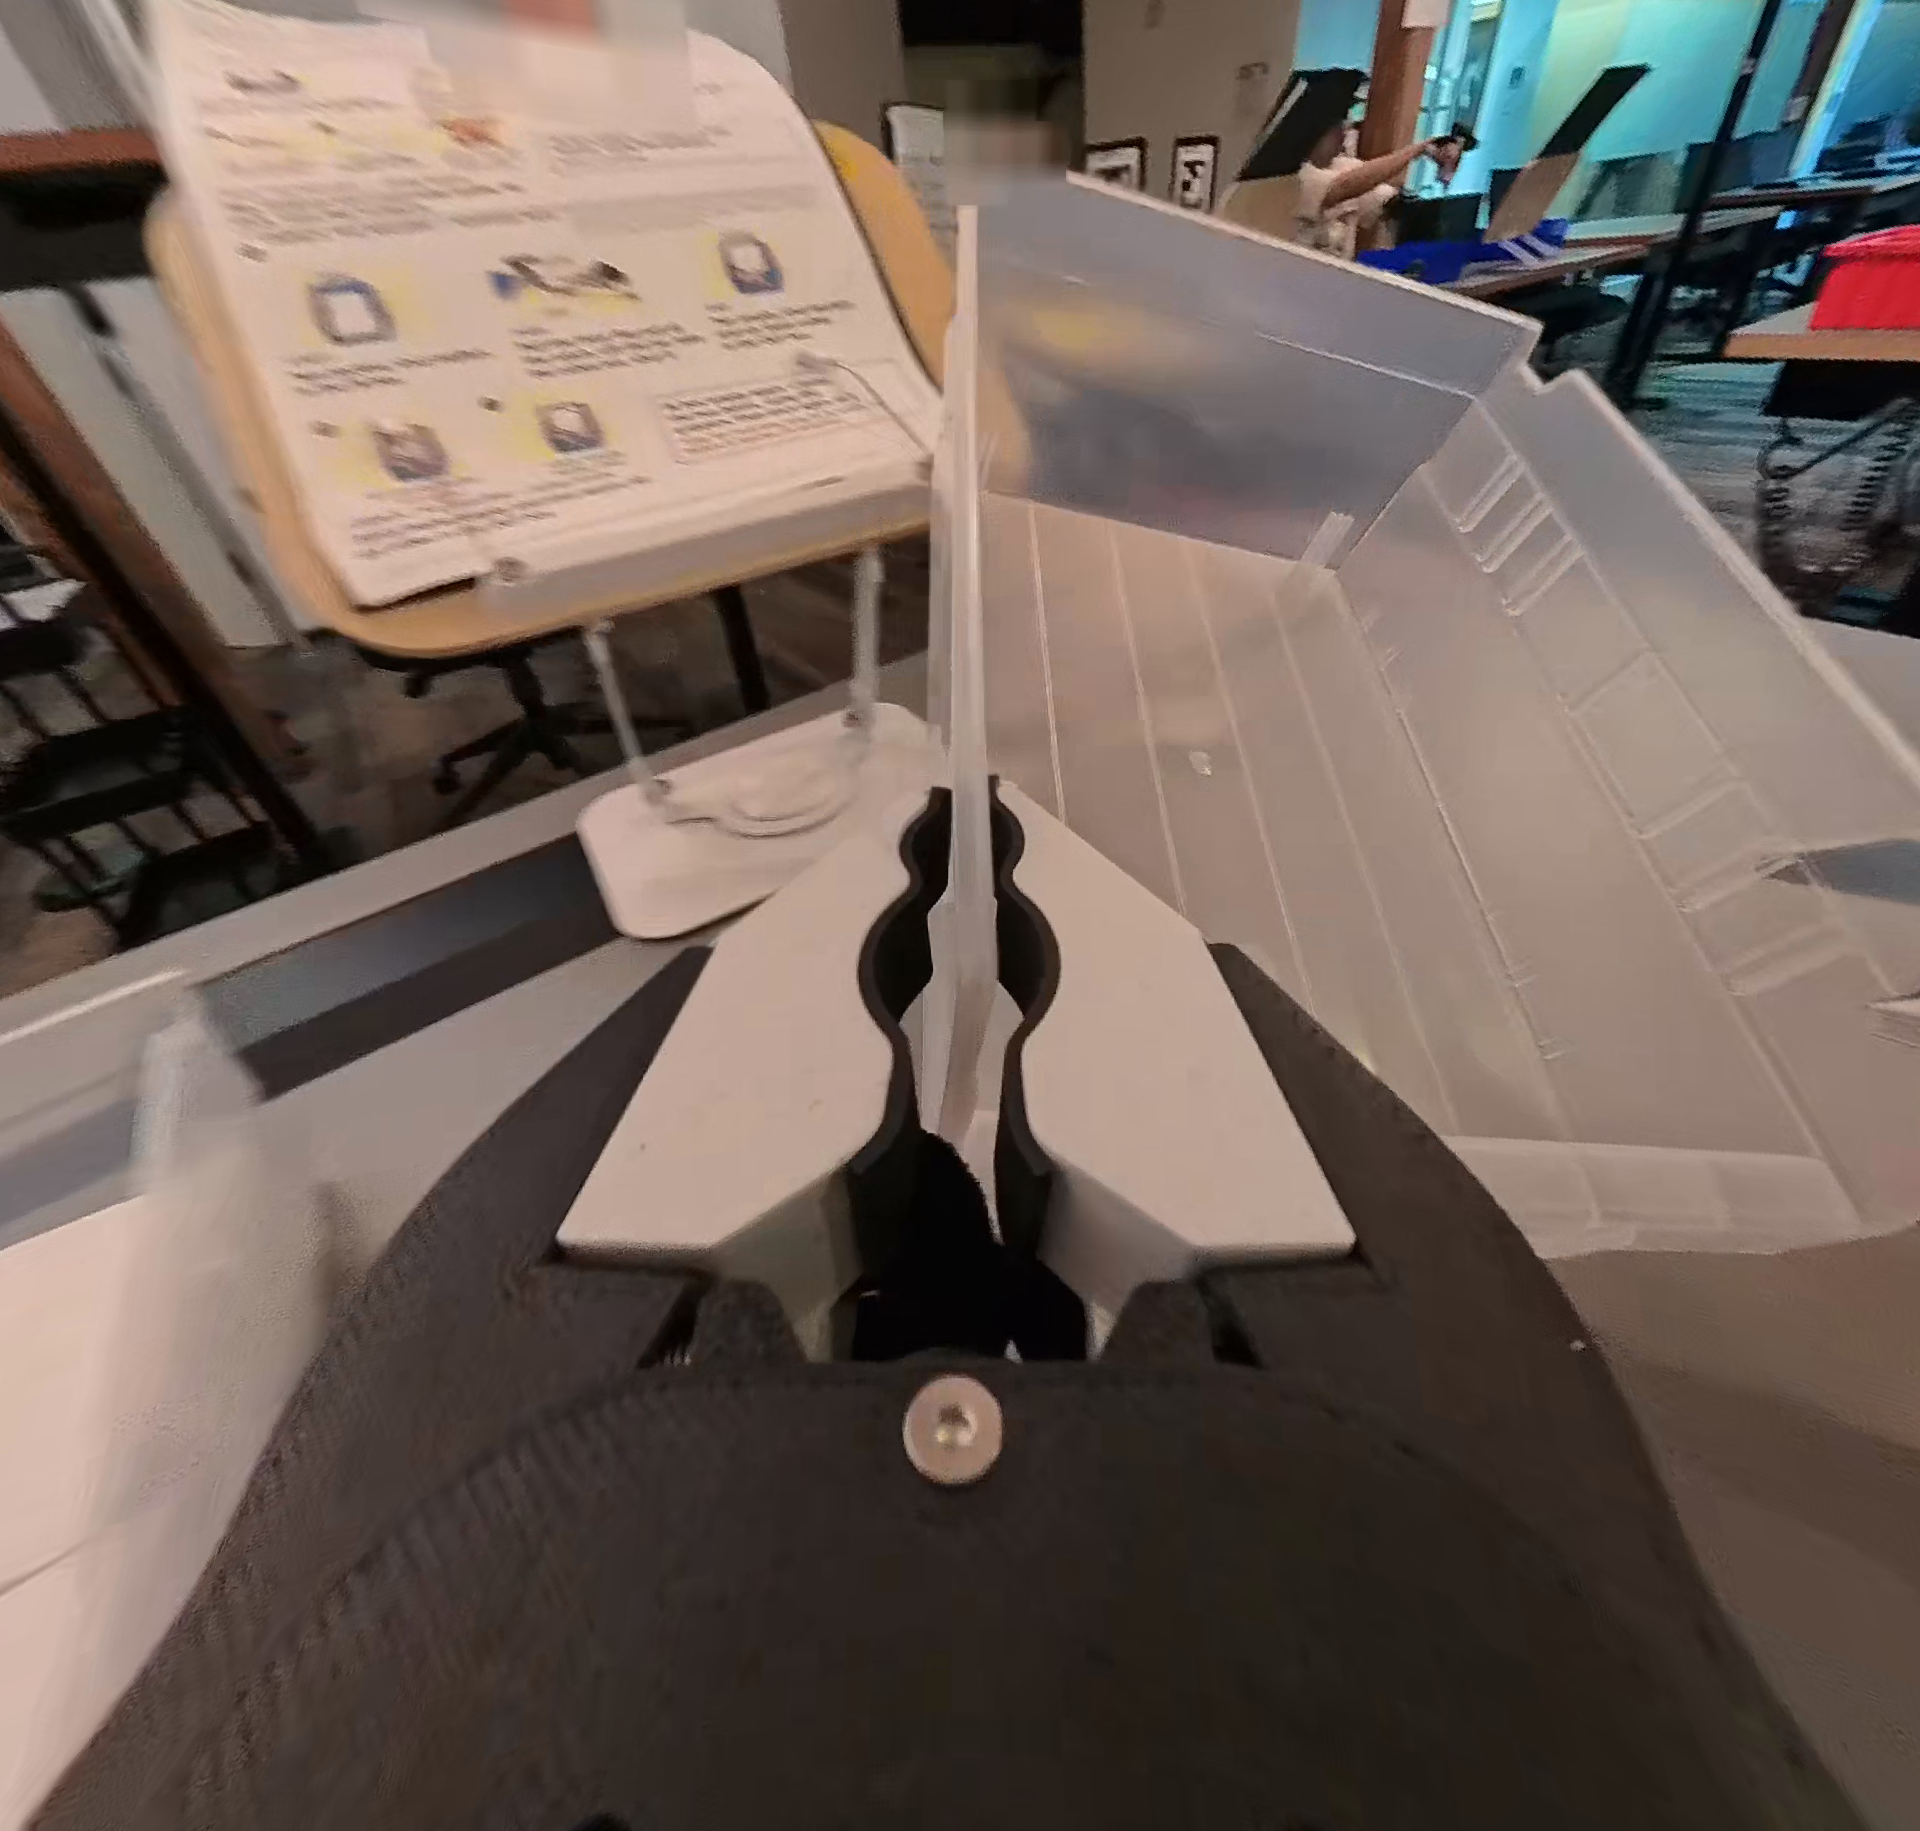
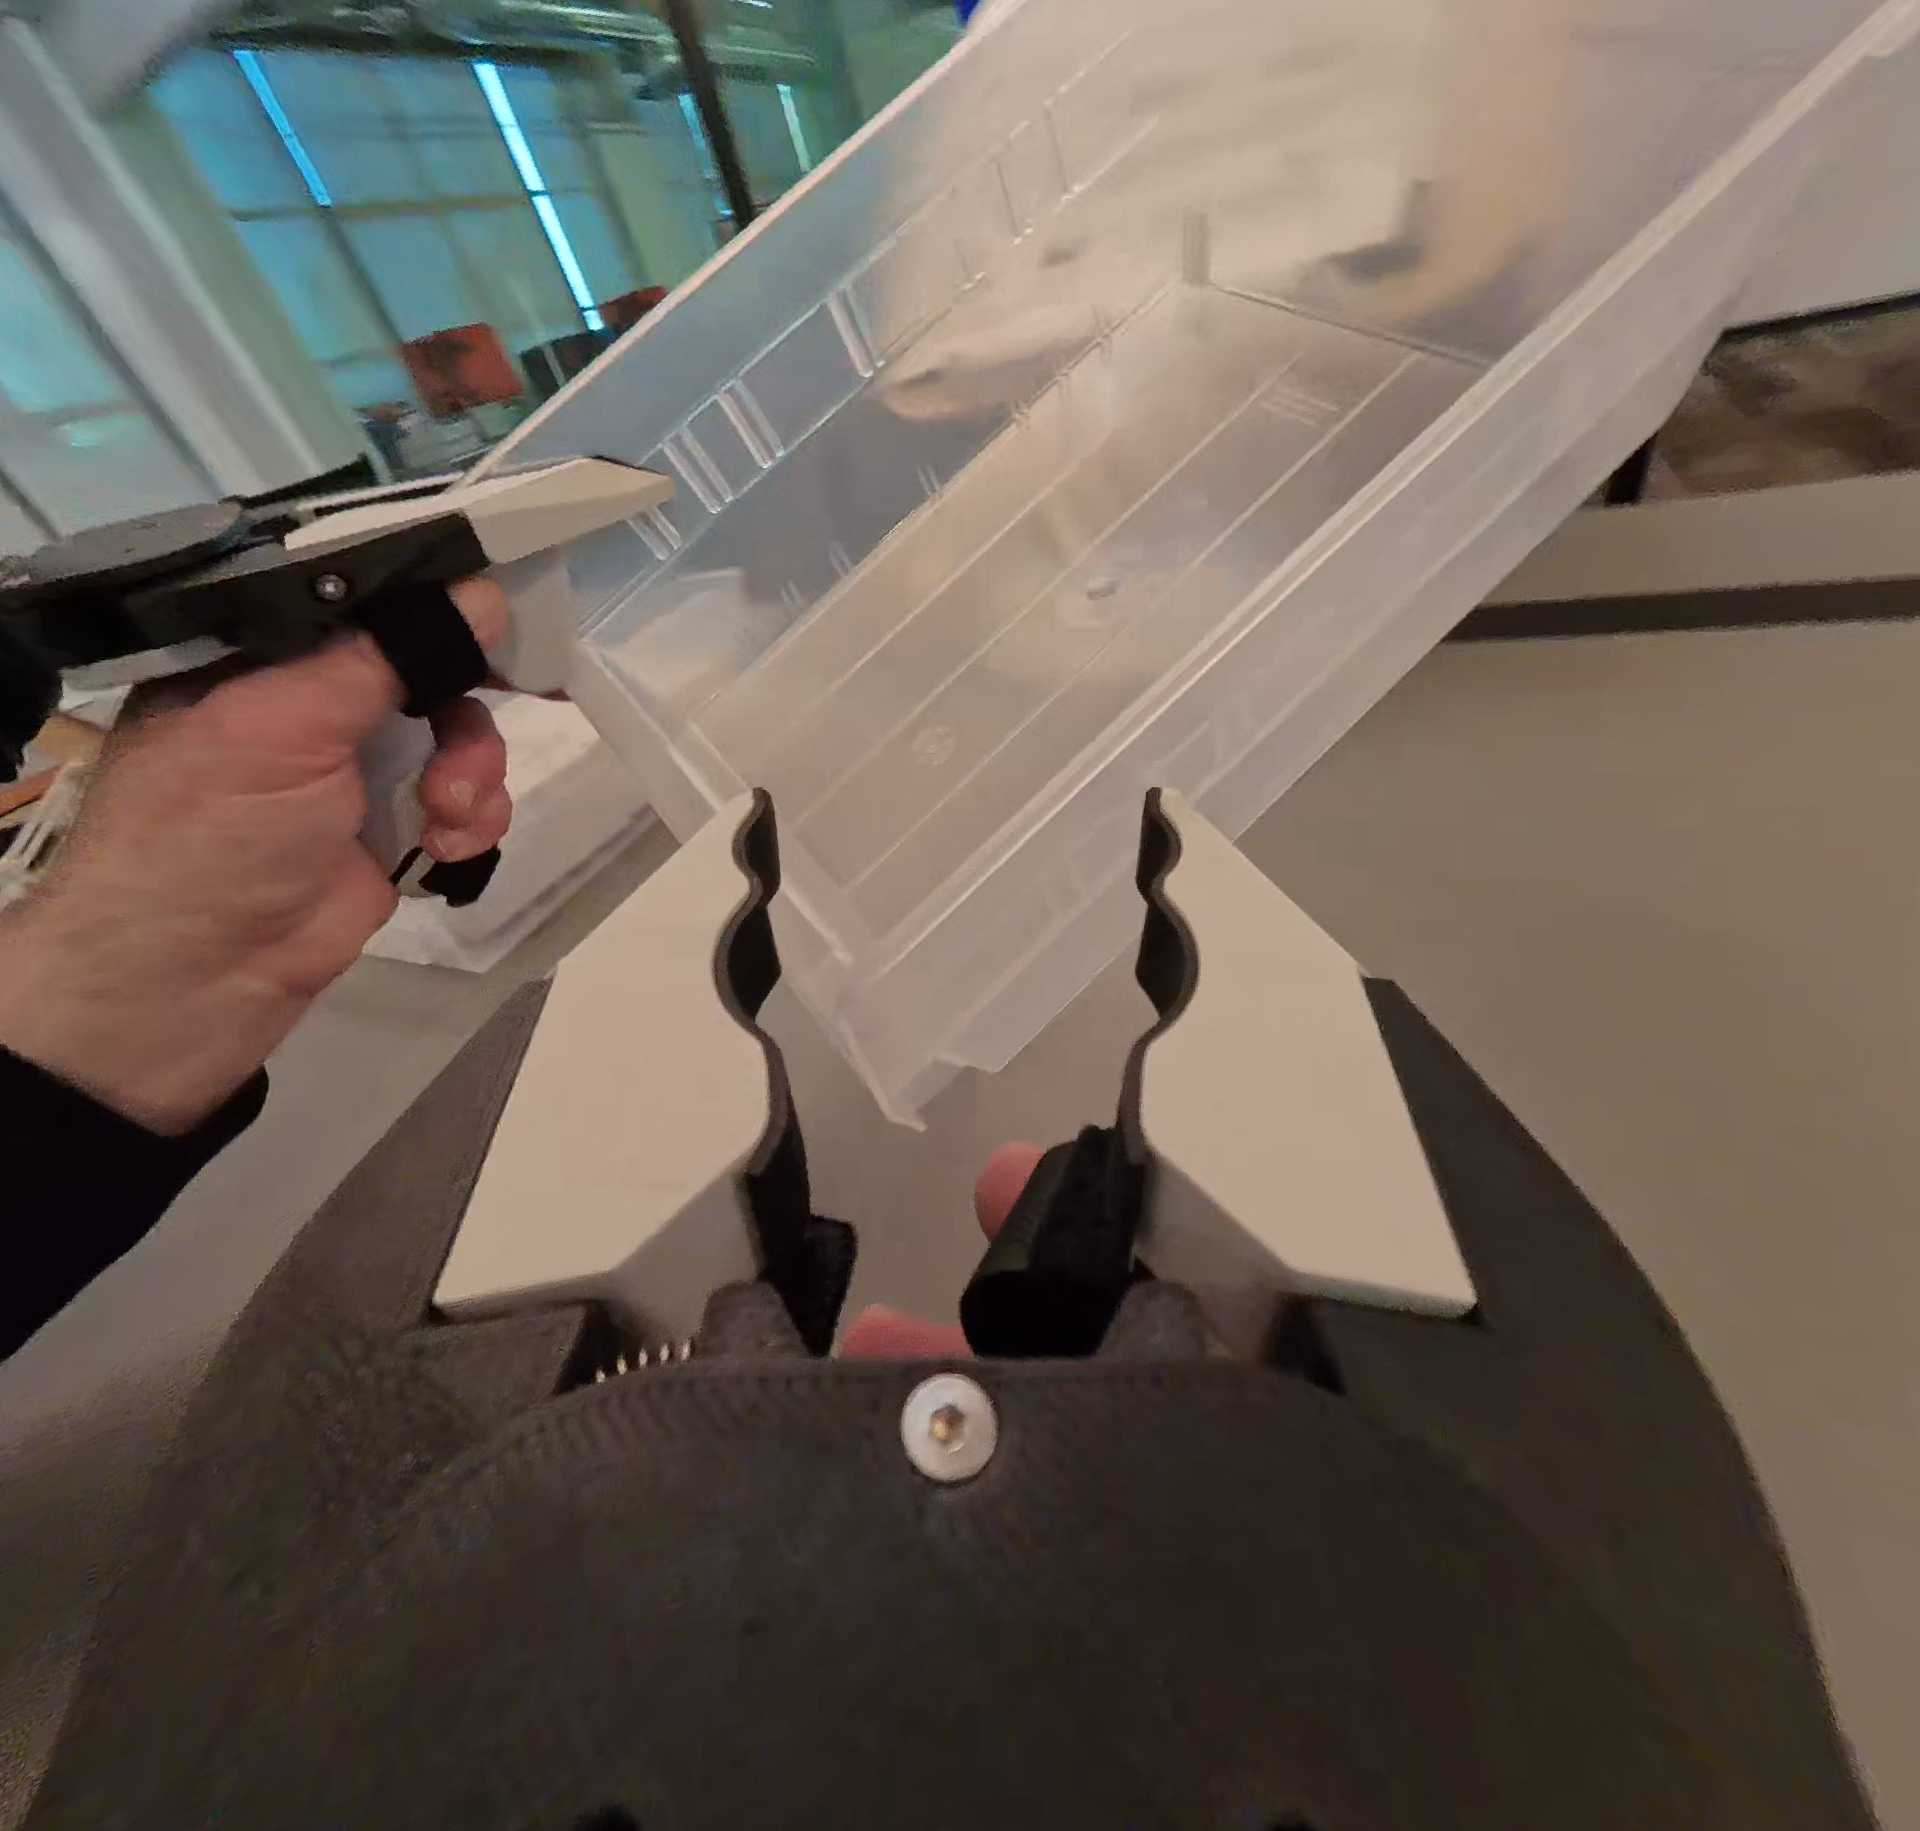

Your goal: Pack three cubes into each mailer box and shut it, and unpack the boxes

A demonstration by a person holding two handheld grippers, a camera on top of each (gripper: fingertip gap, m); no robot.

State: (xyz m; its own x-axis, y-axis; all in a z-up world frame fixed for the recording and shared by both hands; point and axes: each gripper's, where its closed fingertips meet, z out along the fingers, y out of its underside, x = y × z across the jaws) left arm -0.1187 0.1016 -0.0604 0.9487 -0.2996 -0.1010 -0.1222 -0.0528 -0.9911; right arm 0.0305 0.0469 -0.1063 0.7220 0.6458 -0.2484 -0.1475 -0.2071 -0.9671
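One clear plastic bin (image 1: 1351, 742), empty, lifted off the grey table (image 1: 436, 908) and tilted steeply; no cubes or mailer boxes in sight. The bin's open side faces the right gripper.

Left gripper (image 1: 961, 815): its two fingers are clenched on the bin's thin side wall, wall edge running up between the pads. From the right wrist view the same gripper (image 2: 613, 498) sits at the bin's left rim, held by one hand (image 2: 218, 846) in a dark sleeve.

Right gripper (image 2: 954, 815): fingers released, spread apart, empty. The bin's lower corner (image 2: 914, 1095) hangs just above the gap between them; contact cannot be told.

Beyond the bin, to its left: one document stand (image 1: 717, 846) on the table carrying one printed sheet (image 1: 520, 327). Far behind the bin: one person (image 1: 1340, 181) at other tables, one red box (image 1: 1870, 275). Heavy motion blur in both views.
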